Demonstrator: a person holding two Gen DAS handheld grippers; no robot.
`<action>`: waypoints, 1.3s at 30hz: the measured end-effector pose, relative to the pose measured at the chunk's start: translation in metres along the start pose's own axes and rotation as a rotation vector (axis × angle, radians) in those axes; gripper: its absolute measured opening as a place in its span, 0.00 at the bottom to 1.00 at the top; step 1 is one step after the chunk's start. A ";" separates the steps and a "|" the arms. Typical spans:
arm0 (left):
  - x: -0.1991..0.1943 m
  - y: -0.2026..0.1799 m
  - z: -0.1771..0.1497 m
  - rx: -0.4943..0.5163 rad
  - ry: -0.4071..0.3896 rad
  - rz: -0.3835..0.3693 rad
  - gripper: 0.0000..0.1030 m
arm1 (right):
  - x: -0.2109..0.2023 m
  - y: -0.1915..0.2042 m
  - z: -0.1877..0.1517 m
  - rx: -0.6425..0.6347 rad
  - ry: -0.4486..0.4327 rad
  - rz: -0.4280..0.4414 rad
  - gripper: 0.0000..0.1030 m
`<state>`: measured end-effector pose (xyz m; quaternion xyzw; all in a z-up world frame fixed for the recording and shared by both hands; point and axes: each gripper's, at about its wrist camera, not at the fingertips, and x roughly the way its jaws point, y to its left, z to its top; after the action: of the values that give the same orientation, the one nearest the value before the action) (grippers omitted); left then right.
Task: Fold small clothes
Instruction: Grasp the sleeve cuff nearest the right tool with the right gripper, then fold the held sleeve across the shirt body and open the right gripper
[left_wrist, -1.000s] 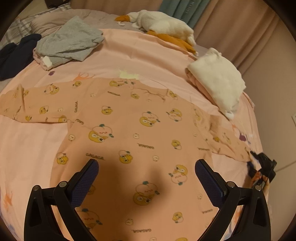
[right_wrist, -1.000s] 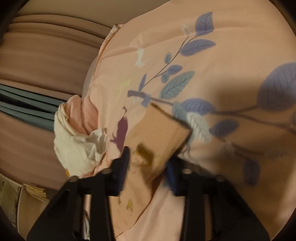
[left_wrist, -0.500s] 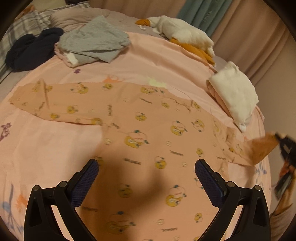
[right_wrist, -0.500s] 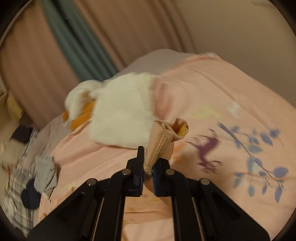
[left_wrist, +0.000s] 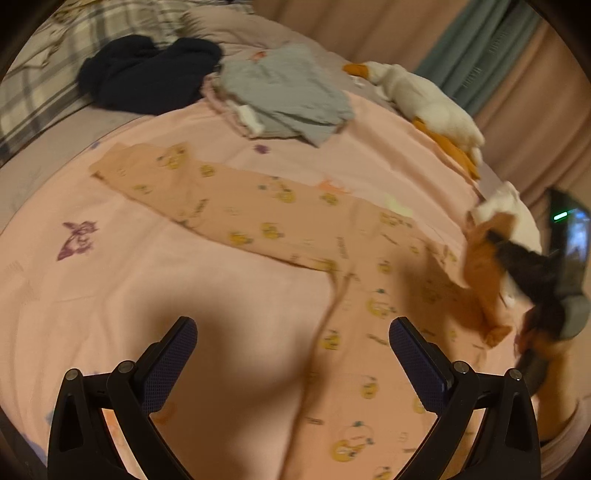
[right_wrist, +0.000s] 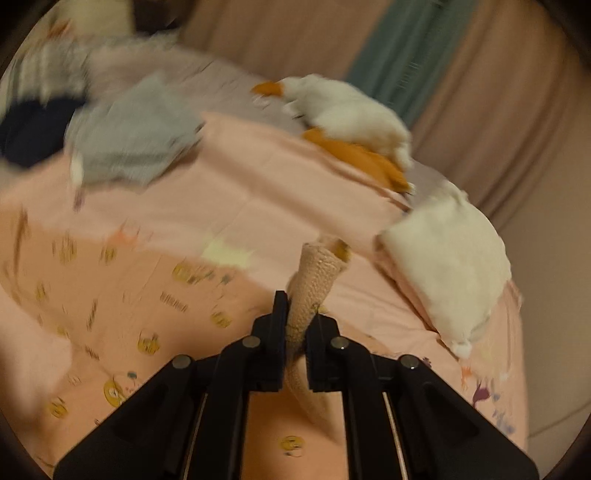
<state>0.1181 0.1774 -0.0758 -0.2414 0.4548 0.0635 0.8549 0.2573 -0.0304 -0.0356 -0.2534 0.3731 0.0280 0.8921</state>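
A peach long-sleeved top (left_wrist: 354, 295) with yellow cartoon prints lies spread on the pink bedsheet (left_wrist: 110, 295). Its left sleeve (left_wrist: 192, 192) stretches out flat to the left. My right gripper (right_wrist: 295, 325) is shut on the ribbed cuff of the right sleeve (right_wrist: 317, 273) and holds it lifted above the top's body; in the left wrist view the gripper (left_wrist: 495, 243) and raised sleeve (left_wrist: 484, 269) show at the right. My left gripper (left_wrist: 291, 354) is open and empty, hovering over the top's lower left side.
A grey folded garment (left_wrist: 288, 92) and a dark navy one (left_wrist: 147, 74) lie at the far side. A white plush goose (left_wrist: 424, 99) lies near the curtains. A folded white cloth (right_wrist: 450, 254) sits at the bed's right edge.
My right gripper has carried the pinched sleeve cuff up and inward over the top. My left gripper has shifted left, so the left sleeve now shows more fully.
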 end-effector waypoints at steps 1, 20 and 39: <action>0.001 0.004 0.000 -0.008 0.003 0.004 1.00 | 0.006 0.022 -0.002 -0.063 0.014 -0.002 0.09; 0.038 -0.037 0.042 -0.019 0.043 -0.286 1.00 | -0.060 -0.018 -0.071 0.207 -0.051 0.663 0.76; 0.165 -0.100 0.029 0.073 0.222 -0.298 0.11 | 0.005 -0.120 -0.167 0.619 0.141 0.487 0.36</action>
<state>0.2680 0.0855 -0.1601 -0.2803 0.5077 -0.1075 0.8075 0.1810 -0.2148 -0.0862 0.1222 0.4732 0.1075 0.8658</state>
